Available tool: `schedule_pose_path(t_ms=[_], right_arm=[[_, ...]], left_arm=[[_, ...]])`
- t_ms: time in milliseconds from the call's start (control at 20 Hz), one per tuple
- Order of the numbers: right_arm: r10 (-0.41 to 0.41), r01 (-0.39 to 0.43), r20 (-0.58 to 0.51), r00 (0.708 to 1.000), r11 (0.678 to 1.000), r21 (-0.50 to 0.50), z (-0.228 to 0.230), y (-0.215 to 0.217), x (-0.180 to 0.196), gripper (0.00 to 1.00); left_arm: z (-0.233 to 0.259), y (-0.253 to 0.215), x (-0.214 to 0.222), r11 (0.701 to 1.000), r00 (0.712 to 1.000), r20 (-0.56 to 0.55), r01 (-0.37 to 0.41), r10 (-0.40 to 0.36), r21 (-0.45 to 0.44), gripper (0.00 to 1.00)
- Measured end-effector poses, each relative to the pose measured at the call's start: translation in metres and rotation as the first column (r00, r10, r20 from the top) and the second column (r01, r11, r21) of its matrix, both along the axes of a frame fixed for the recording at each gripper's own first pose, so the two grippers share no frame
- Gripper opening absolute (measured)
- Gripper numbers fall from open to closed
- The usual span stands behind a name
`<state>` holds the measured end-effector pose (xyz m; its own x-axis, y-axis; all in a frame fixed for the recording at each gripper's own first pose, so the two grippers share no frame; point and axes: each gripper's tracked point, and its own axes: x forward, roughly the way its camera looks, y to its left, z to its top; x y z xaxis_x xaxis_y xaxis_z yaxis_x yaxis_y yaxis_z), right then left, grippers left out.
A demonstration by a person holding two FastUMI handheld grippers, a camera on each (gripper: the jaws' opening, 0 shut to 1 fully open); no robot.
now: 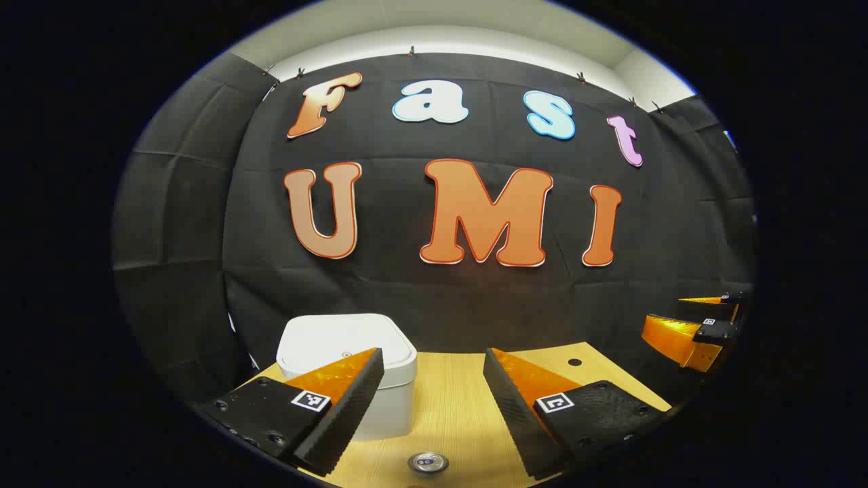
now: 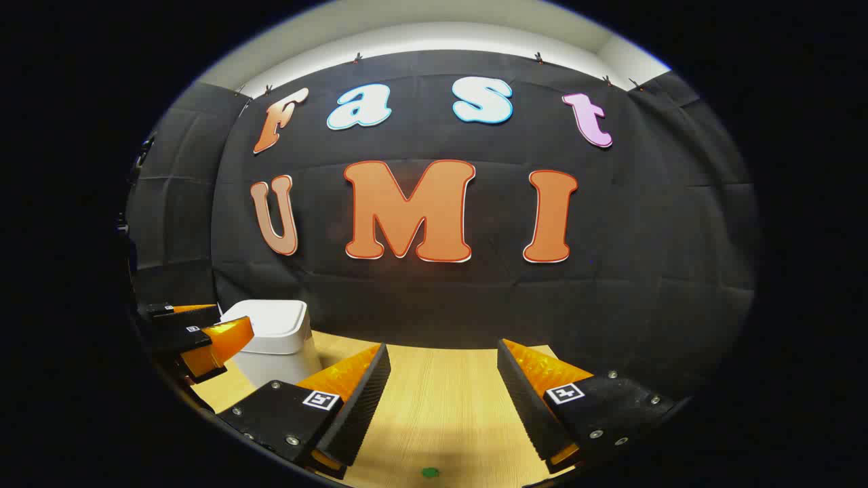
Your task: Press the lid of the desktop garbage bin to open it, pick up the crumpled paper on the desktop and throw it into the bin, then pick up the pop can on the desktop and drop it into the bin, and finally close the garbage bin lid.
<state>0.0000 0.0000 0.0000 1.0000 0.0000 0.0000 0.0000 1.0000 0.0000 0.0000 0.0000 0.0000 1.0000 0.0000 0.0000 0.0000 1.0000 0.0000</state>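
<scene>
In the left gripper view you have one garbage bin [image 1: 352, 369] standing upright on the wooden desktop [image 1: 447, 407], its lid [image 1: 342, 344] lying flat and closed on top. It sits at the far left of the desk, partly behind your left finger. One pop can [image 1: 428, 462] stands upright just below and between your fingers, its top facing the camera, long axis vertical. Your left gripper [image 1: 434, 400] is spread wide and holds nothing. The other gripper [image 1: 698, 325] hangs at the right edge, above the desk.

In the right gripper view you see the same single bin [image 2: 274, 339] at the left, upright, lid shut. Your right gripper [image 2: 444, 400] is spread apart over bare desktop, empty. One small green spot [image 2: 430, 472] lies on the wood near the bottom edge. The left gripper [image 2: 196, 335] shows just beside the bin.
</scene>
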Motion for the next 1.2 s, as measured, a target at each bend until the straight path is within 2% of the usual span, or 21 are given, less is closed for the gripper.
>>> schedule_pose_path(t_ms=[50,150,300,600,1200], right_arm=[[-0.003,0.003,-0.009,1.0,1.0,0.001,-0.003,-0.002,-0.002,0.95],[-0.001,0.001,0.006,1.0,1.0,0.003,0.001,0.0,-0.007,0.95],[-0.052,0.052,0.009,0.999,0.999,-0.006,-0.001,-0.006,-0.008,0.95],[-0.083,0.083,-0.001,0.997,0.996,0.017,-0.005,-0.001,-0.009,0.94],[-0.076,0.076,0.0,0.997,0.997,0.015,0.0,0.005,-0.008,0.94]], left_arm=[[-0.003,-0.004,-0.002,1.0,1.0,-0.006,0.011,-0.011,-0.004,0.93],[-0.003,-0.008,-0.002,1.0,1.0,-0.005,0.03,-0.03,0.005,0.93],[0.0,-0.01,0.004,0.998,0.998,-0.01,0.067,-0.067,0.016,0.94],[0.001,-0.008,0.013,0.993,0.993,-0.013,0.117,-0.116,0.031,0.93],[0.0,0.008,0.013,0.996,0.996,-0.014,0.088,-0.088,0.027,0.94]])
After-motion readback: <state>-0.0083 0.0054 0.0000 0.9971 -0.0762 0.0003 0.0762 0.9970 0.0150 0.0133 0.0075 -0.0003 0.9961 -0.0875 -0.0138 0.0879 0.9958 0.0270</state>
